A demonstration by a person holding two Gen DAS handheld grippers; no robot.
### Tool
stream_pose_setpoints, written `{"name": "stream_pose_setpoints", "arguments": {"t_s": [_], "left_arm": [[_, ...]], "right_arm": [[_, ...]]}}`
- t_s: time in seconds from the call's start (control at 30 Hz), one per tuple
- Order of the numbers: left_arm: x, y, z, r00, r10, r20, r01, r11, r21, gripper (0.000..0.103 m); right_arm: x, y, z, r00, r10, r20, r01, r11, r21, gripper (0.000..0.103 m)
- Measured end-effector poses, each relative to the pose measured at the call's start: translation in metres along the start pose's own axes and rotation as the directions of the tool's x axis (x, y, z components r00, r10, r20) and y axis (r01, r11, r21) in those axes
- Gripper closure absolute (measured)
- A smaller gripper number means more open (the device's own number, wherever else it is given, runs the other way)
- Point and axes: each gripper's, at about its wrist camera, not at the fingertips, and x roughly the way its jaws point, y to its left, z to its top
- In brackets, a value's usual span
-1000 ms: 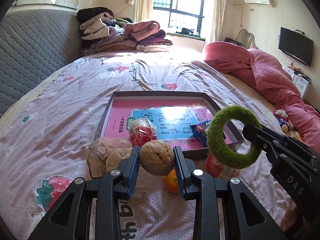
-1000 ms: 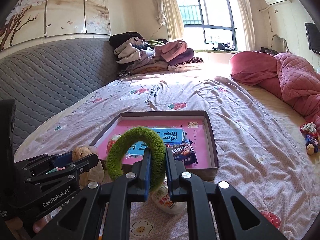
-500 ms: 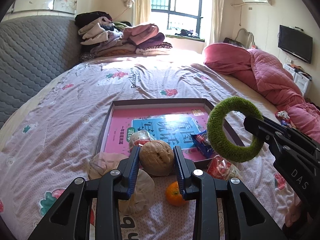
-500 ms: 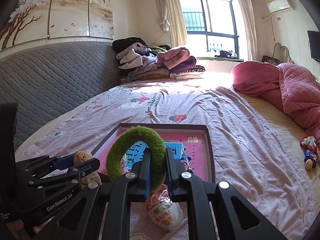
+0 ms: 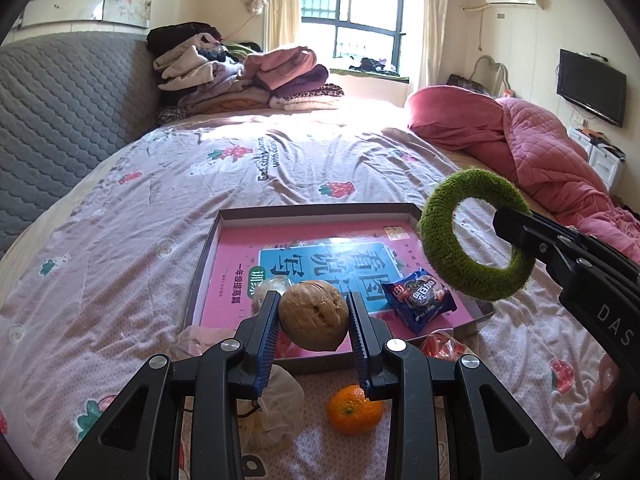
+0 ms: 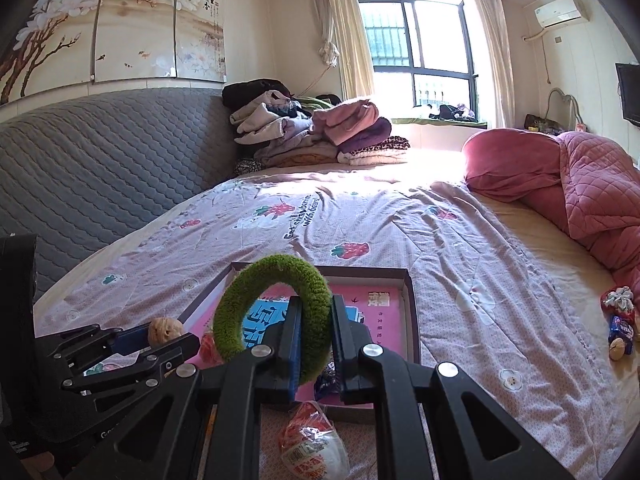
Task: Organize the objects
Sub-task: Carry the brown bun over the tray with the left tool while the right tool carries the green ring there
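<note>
Left tongs (image 5: 313, 322) are clamping a walnut (image 5: 313, 315) above the tray's (image 5: 208, 248) near edge; right tongs (image 6: 315, 344) are gripping the green ring (image 6: 276, 312) aloft. A cookie pack (image 5: 420, 299) is already lying inside; the orange (image 5: 354, 409) and wrapped snack (image 6: 312, 444) are waiting on the bed — roughly halfway, I'd say.

Two fisheye views look forward along black gripper fingers, low over a bed (image 5: 280, 168), facing the far window (image 6: 424, 40). The left wrist view sits close behind the left gripper (image 5: 313, 312), with the right gripper (image 5: 516, 232) entering from its right edge. The right wrist view sits just beside it, with the left gripper at its lower left. Both views share the shallow box (image 5: 216, 240), bedspread and clothes pile (image 6: 312, 128).
</note>
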Motion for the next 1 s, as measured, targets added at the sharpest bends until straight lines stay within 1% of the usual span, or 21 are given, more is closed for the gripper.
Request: {"name": "stream_pose_setpoints", "arguments": {"t_s": [0.53, 0.9, 1.0], "left_arm": [[0.011, -0.007, 0.024, 1.0, 0.006, 0.012, -0.007, 1.0, 0.016, 0.069], [0.024, -0.003, 0.035, 1.0, 0.022, -0.007, -0.022, 1.0, 0.017, 0.069], [0.029, -0.005, 0.036, 1.0, 0.021, -0.013, -0.021, 1.0, 0.021, 0.069]], "right_arm": [[0.008, -0.017, 0.018, 1.0, -0.008, 0.018, 0.008, 1.0, -0.003, 0.089], [0.02, -0.025, 0.027, 1.0, -0.016, 0.025, 0.016, 1.0, -0.014, 0.089], [0.027, -0.029, 0.026, 1.0, -0.019, 0.011, 0.019, 1.0, -0.01, 0.089]]}}
